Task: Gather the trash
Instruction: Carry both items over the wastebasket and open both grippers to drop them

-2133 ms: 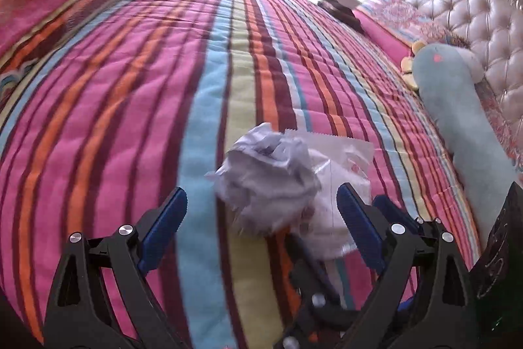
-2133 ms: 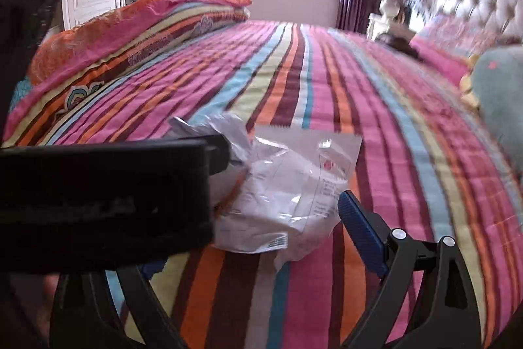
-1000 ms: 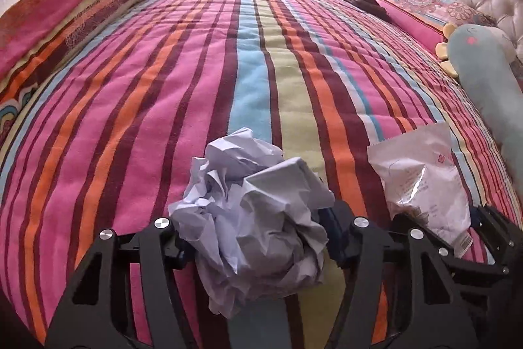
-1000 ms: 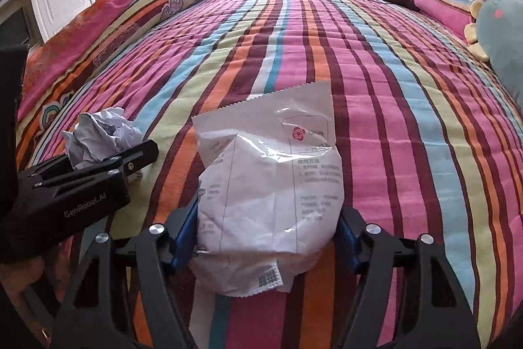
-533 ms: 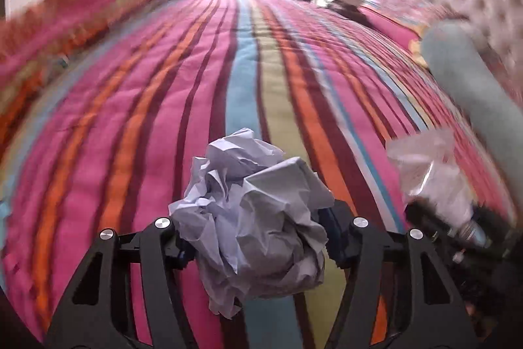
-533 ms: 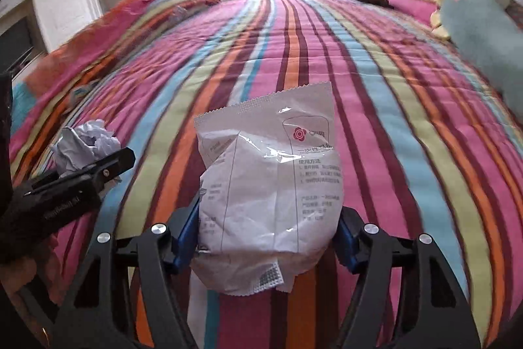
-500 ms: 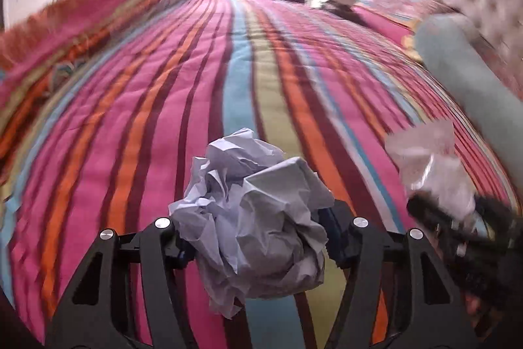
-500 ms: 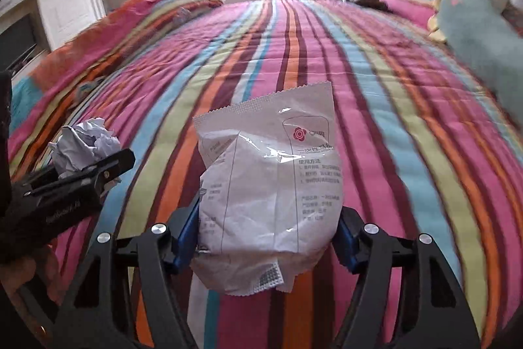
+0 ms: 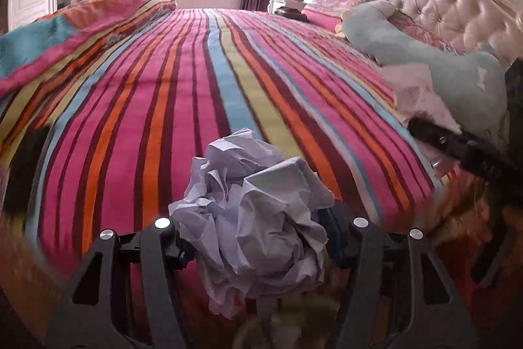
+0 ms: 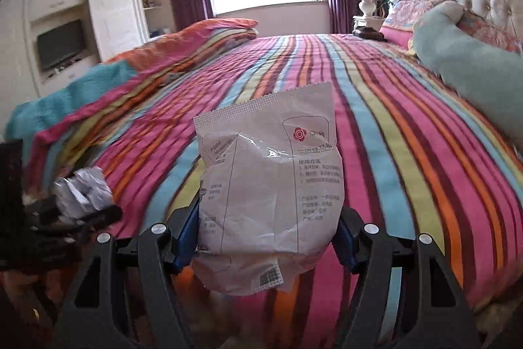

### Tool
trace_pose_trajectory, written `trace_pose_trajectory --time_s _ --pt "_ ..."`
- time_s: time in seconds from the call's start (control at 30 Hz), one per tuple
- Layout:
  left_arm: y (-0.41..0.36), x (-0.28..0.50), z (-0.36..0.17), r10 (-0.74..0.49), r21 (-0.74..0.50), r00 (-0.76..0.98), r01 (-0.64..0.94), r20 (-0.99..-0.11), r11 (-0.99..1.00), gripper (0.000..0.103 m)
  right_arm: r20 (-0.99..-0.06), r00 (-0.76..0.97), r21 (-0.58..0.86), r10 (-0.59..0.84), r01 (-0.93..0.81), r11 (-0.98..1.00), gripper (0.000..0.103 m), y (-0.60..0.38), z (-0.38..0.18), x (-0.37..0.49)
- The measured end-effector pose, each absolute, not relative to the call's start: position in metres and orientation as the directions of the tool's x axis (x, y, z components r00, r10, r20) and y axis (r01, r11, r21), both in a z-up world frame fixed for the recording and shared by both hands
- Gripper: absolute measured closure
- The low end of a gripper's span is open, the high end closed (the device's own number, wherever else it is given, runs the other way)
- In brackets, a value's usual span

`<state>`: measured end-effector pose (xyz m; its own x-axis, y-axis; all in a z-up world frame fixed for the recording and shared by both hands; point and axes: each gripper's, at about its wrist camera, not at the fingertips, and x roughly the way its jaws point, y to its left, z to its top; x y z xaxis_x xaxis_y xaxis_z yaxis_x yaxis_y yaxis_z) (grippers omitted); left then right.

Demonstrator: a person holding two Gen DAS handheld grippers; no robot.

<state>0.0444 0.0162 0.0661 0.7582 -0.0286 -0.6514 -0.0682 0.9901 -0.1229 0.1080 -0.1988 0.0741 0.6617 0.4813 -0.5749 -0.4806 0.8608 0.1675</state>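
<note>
Left wrist view: we're clamping the crumpled paper ball [image 9: 258,218] in the left gripper [image 9: 258,246], held above the striped bedspread [image 9: 183,94]. Right wrist view alone is showing the printed side of the plastic wrapper [image 10: 269,192], pinched in the right gripper [image 10: 266,237]. Versus 0.5 s ago, we're seeing both raised and pulled back toward the bed's edge.

We see matt, crumpled paper in the paper ball [image 9: 258,218], a glossy plastic wrapper [image 10: 271,185] — and soft quilted cloth on the bedspread [image 9: 196,87].
</note>
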Motion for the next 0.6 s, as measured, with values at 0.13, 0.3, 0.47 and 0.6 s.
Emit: trace_pose_trajectory --time_s 0.13,0.3,0.47,0.6 --pt "-0.006 -0.015 0.037 -0.012 -0.099 0.698 -0.085 -0.716 0.991 0.043 -0.635 0.578 0.232 0.513 -0.490 0.840 0.039 -0.208 0.045 0.047" --pt "-0.027 -0.057 -0.012 -0.009 -0.072 0.594 -0.082 -0.804 0.994 0.043 -0.747 0.445 0.284 0.494 -0.458 0.842 0.039 -0.208 -0.011 0.005" --pt "-0.042 -0.071 -0.059 -0.049 -0.084 0.454 -0.058 -0.890 0.995 0.043 -0.841 0.322 0.280 0.434 -0.428 0.859 0.039 -0.203 -0.050 -0.019" --pt "-0.047 -0.054 -0.092 -0.100 -0.113 0.334 -0.021 -0.937 0.993 0.043 -0.885 0.155 0.363 0.440 -0.361 0.859 0.039 -0.196 -0.093 -0.018"
